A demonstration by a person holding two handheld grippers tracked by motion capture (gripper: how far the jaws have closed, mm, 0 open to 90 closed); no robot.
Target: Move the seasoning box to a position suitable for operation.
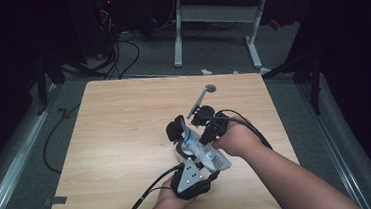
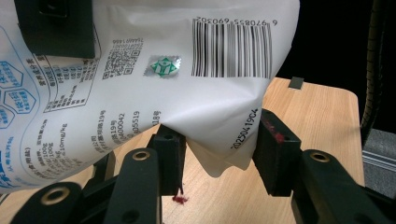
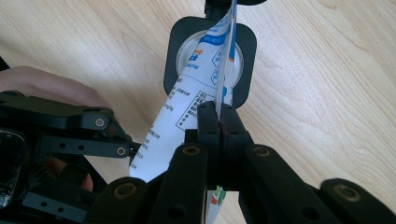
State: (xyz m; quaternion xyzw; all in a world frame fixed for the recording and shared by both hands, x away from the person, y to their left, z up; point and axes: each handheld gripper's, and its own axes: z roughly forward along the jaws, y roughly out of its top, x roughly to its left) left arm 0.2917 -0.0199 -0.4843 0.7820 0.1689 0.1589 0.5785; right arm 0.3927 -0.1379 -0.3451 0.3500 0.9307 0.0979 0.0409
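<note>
Overhead, both grippers meet near the middle of a pale wooden table (image 1: 126,139), whose top shows a fine straight grain and rounded corners. Between them hangs a white plastic pouch (image 1: 195,145), thin and glossy, printed with blue hexagon marks, small black text, a barcode and a small green sticker.

From the left gripper view, the pouch (image 2: 187,70) sags in soft folds and creases, and one lower corner droops between the two black jaws. The left gripper (image 2: 219,154) stands partly open: its blocky matte pads flank that corner, the right one touching the film by the date stamp, the left one close beside the fold; whether they truly press the film cannot be told. A reddish smear marks the right-hand pad, and a small red fleck lies on the wood below.

In the right gripper view, the right gripper (image 3: 219,123) is clamped tight on the pouch's (image 3: 187,107) flat edge, the film pinched thin as a sheet between the closed pads. Beyond it, the film rises toward a rounded-square black frame (image 3: 177,56) with a circular pale centre, part of the other gripper.

The person's hands grasp both tool bodies, cables trailing toward the near table edge.
</note>
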